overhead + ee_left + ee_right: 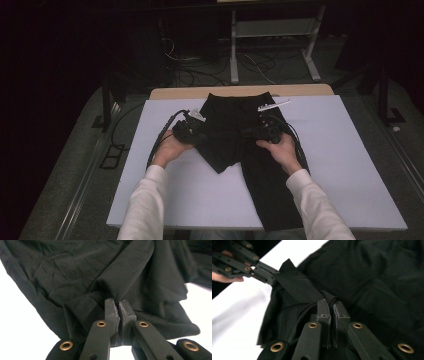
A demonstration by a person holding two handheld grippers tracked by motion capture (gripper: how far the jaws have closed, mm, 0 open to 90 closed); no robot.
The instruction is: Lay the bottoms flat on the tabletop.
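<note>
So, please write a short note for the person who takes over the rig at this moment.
Left gripper: shut on a fold of the black trousers.
Right gripper: shut on another fold of them.
Trousers lie on the white table, one leg hanging over the near edge, the other folded up toward the waist.
Done: first leg fold looks started.
Left: likely finish the fold, flatten it, release.

From above your side you look forward and down on the whole table [350, 165], while each gripper camera sits close behind its own closed jaws, facing the black garment [235, 130] near the far edge, which all three views share.
</note>
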